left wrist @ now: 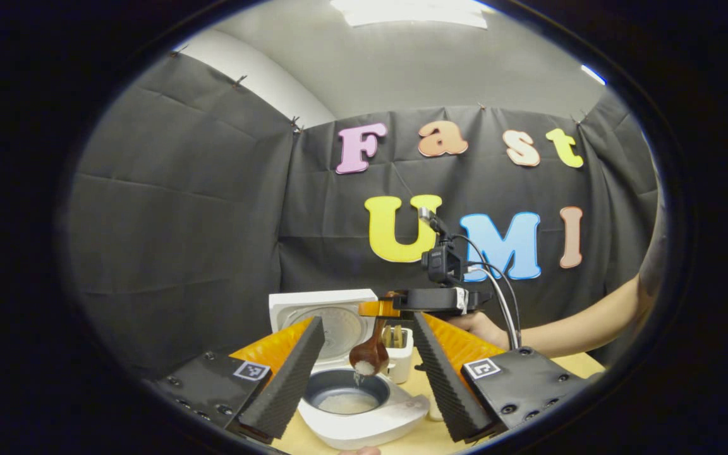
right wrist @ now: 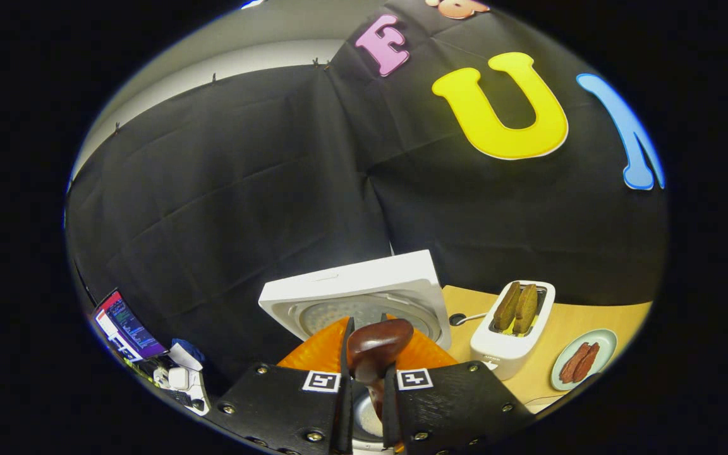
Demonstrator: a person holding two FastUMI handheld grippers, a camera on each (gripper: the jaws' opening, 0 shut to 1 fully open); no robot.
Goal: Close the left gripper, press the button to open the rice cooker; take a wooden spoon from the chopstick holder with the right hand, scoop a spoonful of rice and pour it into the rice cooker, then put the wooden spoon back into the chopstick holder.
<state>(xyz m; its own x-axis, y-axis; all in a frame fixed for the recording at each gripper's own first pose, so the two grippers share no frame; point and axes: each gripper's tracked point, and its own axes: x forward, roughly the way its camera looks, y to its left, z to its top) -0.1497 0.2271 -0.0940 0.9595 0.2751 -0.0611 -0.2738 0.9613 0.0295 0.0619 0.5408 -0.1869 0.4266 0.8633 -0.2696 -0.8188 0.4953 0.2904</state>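
Observation:
The white rice cooker (left wrist: 395, 414) stands open with its lid (left wrist: 313, 306) upright, and rice lies in its dark inner pot (left wrist: 346, 399). A brown wooden spoon (left wrist: 369, 357) hangs tipped over the pot, and grains of rice drop from it. My right gripper (left wrist: 382, 311), held by a hand, is shut on the spoon's handle. In the right gripper view the spoon (right wrist: 378, 344) sits clamped between that gripper's (right wrist: 367, 376) fingers, above the raised lid (right wrist: 351, 294). My left gripper (left wrist: 367, 379) stands open in front of the cooker, holding nothing.
A white toaster (right wrist: 510, 344) with two brown slices stands right of the cooker. A pale plate (right wrist: 604, 344) with sausages lies beyond it on the wooden table (right wrist: 560, 328). A screen (right wrist: 127, 325) glows at the far left. A person's forearm (left wrist: 585, 319) reaches in from the right.

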